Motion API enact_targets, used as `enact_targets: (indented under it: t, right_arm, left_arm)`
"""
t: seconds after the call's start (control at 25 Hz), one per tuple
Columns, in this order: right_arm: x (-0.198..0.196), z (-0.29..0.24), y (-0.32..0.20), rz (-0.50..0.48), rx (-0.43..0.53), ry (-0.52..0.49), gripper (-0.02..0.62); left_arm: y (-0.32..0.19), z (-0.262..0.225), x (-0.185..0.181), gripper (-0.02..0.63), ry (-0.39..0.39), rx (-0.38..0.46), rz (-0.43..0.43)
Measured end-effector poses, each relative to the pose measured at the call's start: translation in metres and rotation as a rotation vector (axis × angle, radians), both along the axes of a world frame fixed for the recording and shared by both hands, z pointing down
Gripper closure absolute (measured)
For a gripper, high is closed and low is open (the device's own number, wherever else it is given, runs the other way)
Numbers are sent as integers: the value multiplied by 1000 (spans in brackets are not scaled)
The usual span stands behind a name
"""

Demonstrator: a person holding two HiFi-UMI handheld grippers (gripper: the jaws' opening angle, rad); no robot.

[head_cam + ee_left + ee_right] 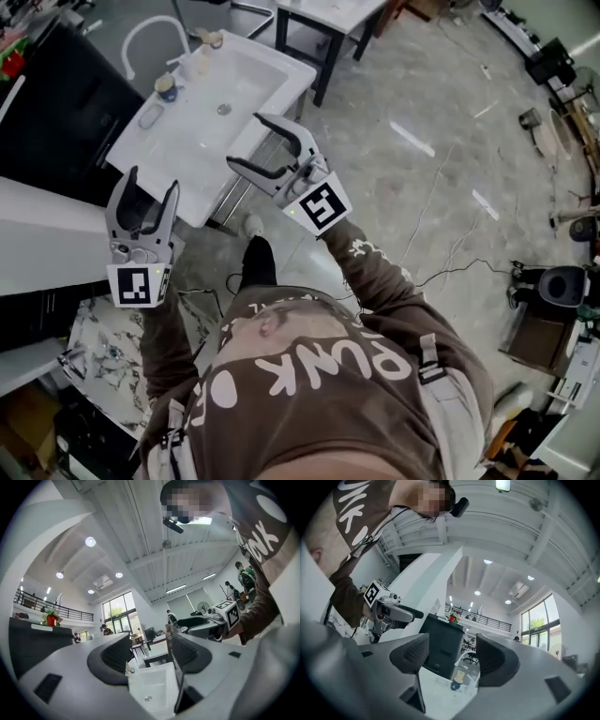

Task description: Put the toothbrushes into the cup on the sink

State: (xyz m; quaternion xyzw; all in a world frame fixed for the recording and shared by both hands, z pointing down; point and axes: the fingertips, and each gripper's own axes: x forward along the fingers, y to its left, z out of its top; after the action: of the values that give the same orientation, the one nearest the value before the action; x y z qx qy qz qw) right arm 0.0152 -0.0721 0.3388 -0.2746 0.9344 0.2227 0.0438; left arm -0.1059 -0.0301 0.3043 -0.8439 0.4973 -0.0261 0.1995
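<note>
A white sink (pixel 272 70) stands at the upper left of the head view, with a curved white faucet (pixel 150 36) at its back. A small blue cup (pixel 166 87) sits on the sink's ledge near the faucet, and it also shows between my right jaws as the blue cup (pixel 456 682). Small pale items (pixel 208 39) lie by the faucet; I cannot make out toothbrushes. My left gripper (pixel 152 183) hangs open and empty at the sink's near-left corner. My right gripper (pixel 246 141) is open and empty over the sink's near edge. The basin (pixel 150 688) shows below the left gripper (pixel 151 656).
A black cabinet (pixel 56 103) stands left of the sink. A dark-legged table (pixel 328 28) is behind it. A marble slab (pixel 103 347) lies at the lower left. Cables (pixel 441 272) and equipment (pixel 562 286) lie on the grey floor to the right.
</note>
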Motion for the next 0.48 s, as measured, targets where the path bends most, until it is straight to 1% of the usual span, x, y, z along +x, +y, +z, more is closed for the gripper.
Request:
enact_targets:
  t: [0.04, 0.08, 0.28, 0.48]
  right_arm:
    - [6, 7, 21, 4, -12, 44, 293]
    - [11, 12, 40, 2, -25, 59, 291]
    - [29, 23, 116, 0, -98, 46, 284]
    - [38, 26, 164, 12, -135, 13, 282]
  left_arm:
    - [20, 1, 6, 336, -1, -14, 0]
    - [39, 3, 12, 337, 1, -31, 1]
    - [108, 6, 32, 336, 28, -90, 17]
    - [148, 11, 41, 336, 57, -128, 30]
